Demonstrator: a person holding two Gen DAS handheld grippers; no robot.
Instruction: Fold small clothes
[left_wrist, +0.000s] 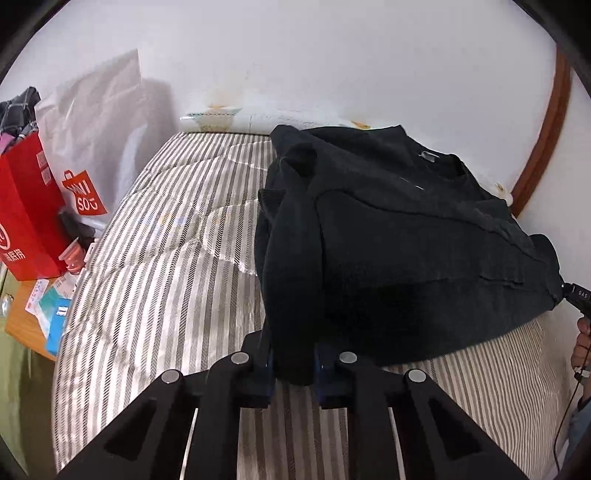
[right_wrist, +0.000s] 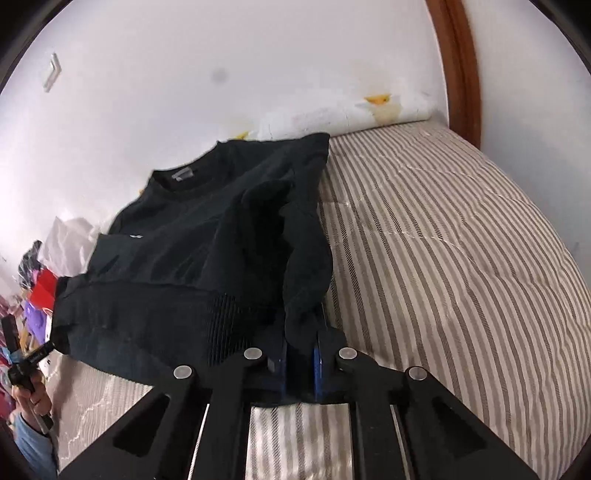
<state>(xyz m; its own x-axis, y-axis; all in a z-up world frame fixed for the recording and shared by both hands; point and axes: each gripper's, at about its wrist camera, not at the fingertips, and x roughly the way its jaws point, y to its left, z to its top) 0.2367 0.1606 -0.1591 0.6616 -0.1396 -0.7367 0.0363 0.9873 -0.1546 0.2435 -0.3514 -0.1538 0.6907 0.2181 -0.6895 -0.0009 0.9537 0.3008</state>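
A black sweater (left_wrist: 399, 236) lies on the striped bed, collar toward the wall, sleeves folded in over the body. My left gripper (left_wrist: 293, 363) is shut on its near left hem corner, black cloth bunched between the blue pads. In the right wrist view the same sweater (right_wrist: 192, 251) spreads to the left, and my right gripper (right_wrist: 301, 360) is shut on its near right hem corner. The right gripper's tip (left_wrist: 574, 293) shows at the sweater's far edge in the left wrist view. The left gripper (right_wrist: 26, 363) appears small at the left edge of the right wrist view.
The striped quilt (left_wrist: 166, 266) covers the bed. A red paper bag (left_wrist: 26, 210), a white shopping bag (left_wrist: 92, 147) and small boxes (left_wrist: 51, 314) stand on a side table at the left. A white wall (right_wrist: 221, 74) and wooden headboard (right_wrist: 463, 66) border the bed.
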